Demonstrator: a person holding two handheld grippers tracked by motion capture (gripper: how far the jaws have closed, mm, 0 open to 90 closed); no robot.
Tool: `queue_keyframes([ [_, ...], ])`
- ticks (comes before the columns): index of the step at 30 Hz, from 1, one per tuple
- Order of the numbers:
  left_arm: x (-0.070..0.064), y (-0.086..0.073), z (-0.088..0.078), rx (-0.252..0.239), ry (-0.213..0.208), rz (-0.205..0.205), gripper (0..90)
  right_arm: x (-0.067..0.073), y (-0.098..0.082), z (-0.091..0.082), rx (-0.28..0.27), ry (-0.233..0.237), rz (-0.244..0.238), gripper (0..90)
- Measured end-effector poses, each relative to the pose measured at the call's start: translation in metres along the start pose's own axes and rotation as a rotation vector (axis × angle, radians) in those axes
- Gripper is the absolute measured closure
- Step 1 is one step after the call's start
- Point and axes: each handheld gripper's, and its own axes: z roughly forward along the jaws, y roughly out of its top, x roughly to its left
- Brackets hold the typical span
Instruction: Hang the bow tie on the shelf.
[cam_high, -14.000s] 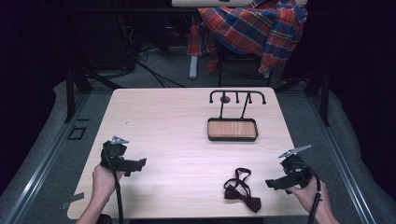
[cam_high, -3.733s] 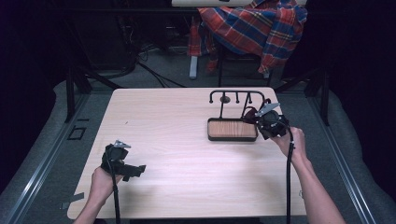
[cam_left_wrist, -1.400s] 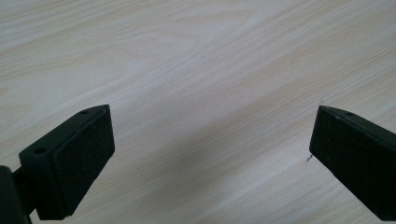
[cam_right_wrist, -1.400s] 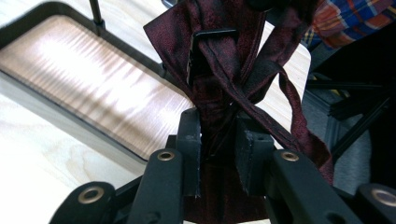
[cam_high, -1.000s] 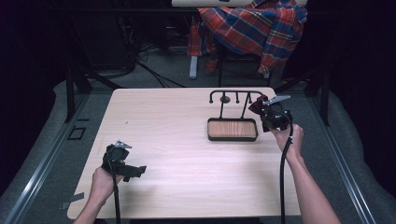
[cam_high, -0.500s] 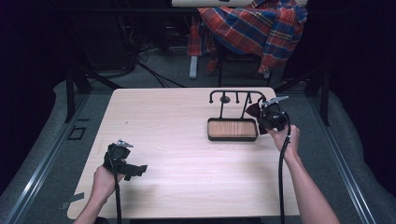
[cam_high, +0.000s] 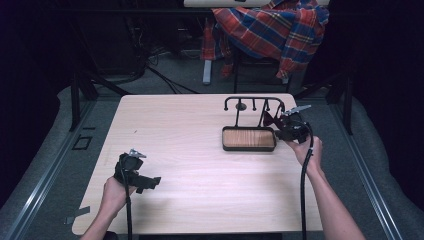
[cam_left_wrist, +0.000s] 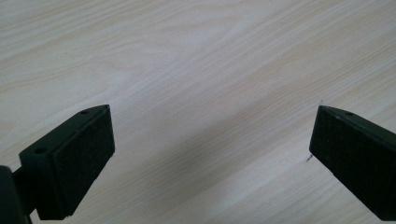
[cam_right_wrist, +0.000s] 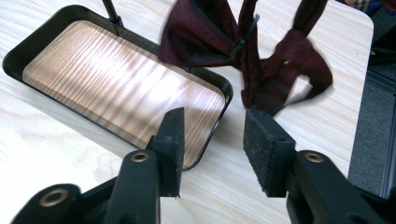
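The bow tie is dark maroon, of a matte woven cloth, with two puffed wings pinched at a knot and a narrow strap of the same cloth looping off to one side. In the right gripper view it hangs draped over a thin black hook of the rack, its folds falling loose just beyond the far corner of the tray. The strap ends dangle above the pale wood of the counter, near its rounded corner.

The right tool sits just below the tie, its jaws having just been opening; a clear gap now stands between the pads and nothing lies between them, so the cloth hangs free of them. In the high view this tool is at the right end of the rack, beside the tray, where the tie shows as a small dark shape.

The tray is black-rimmed with a striped wooden floor, and stands at the foot of the rack.

The left tool is held low over bare counter near the front left, jaws set wide apart with nothing between them.
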Motion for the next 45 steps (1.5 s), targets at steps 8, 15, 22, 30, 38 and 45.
queue_keyframes([
  [8, 0.006, -0.004, -0.002, 0.002, -0.013, -0.001, 0.3, 0.0, 0.002, -0.008, 0.015, -0.008, 0.008, 52.0],
  [15, 0.003, -0.003, -0.003, -0.008, -0.016, 0.017, 0.3, 0.0, -0.001, -0.025, 0.029, 0.02, 0.004, 42.9],
  [22, 0.004, -0.004, -0.003, -0.008, -0.009, 0.019, 0.5, -0.001, -0.01, -0.042, 0.046, 0.038, -0.012, 33.9],
  [30, 0.004, -0.004, -0.003, -0.008, -0.012, 0.023, 0.5, 0.002, -0.017, -0.056, 0.061, 0.045, -0.015, 20.4],
  [38, 0.004, -0.004, -0.004, -0.011, -0.013, 0.023, 0.5, 0.011, -0.03, -0.062, 0.1, 0.072, -0.045, 14.8],
  [45, 0.004, -0.003, -0.004, -0.01, -0.017, 0.026, 0.5, 0.022, -0.047, -0.065, 0.149, 0.094, -0.082, 13.2],
])
